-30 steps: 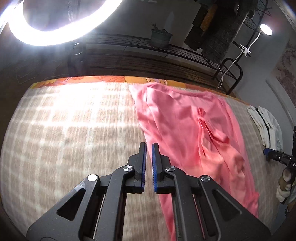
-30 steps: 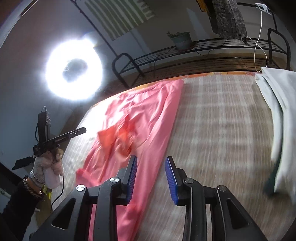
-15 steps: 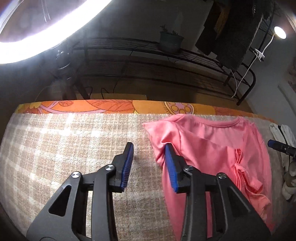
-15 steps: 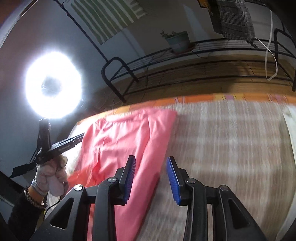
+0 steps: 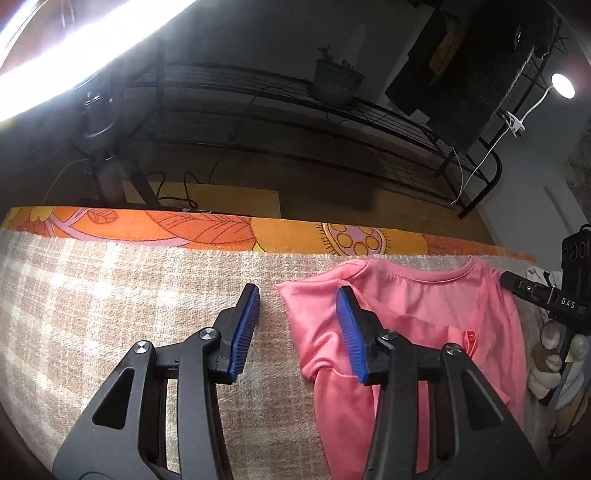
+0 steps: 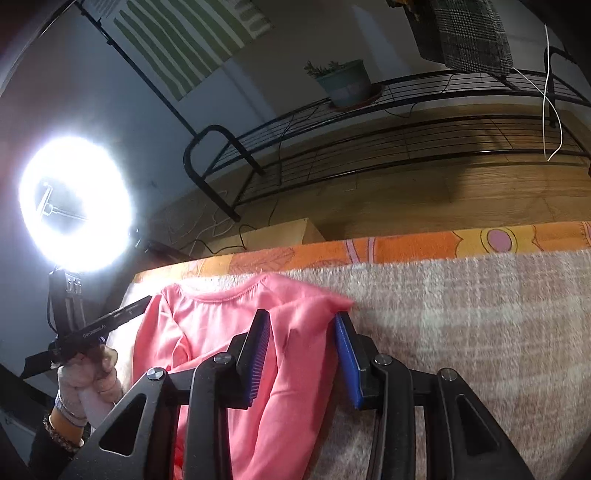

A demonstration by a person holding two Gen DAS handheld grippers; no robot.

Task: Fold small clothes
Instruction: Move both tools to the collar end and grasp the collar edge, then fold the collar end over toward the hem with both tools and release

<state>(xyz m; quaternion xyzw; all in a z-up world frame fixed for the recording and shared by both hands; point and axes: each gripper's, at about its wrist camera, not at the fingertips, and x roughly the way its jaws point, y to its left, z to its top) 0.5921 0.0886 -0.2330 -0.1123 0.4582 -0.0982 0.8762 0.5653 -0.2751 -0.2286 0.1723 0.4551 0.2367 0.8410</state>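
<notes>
Pink top (image 5: 424,325) lies flat on the beige checked blanket (image 5: 129,302), collar toward the far edge by the orange patterned border (image 5: 207,229); left gripper (image 5: 297,332) has jaws spread, straddling the top's near-left shoulder corner, holding nothing; right gripper (image 6: 301,350) also spread, with the opposite shoulder corner lying between its blue pads (image 6: 347,362), not yet pinched; judged step: take both shoulder corners to start a fold; to do it well, lower each gripper so one pad slides under the cloth edge, catch all the layers at the corner, close both together, lift evenly so the fabric does not skew; a sleeve looks tucked or bunched across the body, so smooth that or the fold will come out lumpy; fabric looks thin and slippery, may slide from a shallow pinch; around: ring light (image 6: 75,203) glaring at left, black wire rack (image 6: 388,147) beyond the bed with a potted plant (image 6: 343,83), checked garment (image 6: 465,33) hanging above; pale cloth near the top's right edge in the left view, mostly hidden; nothing lies on the blanket between grippers and corners.
</notes>
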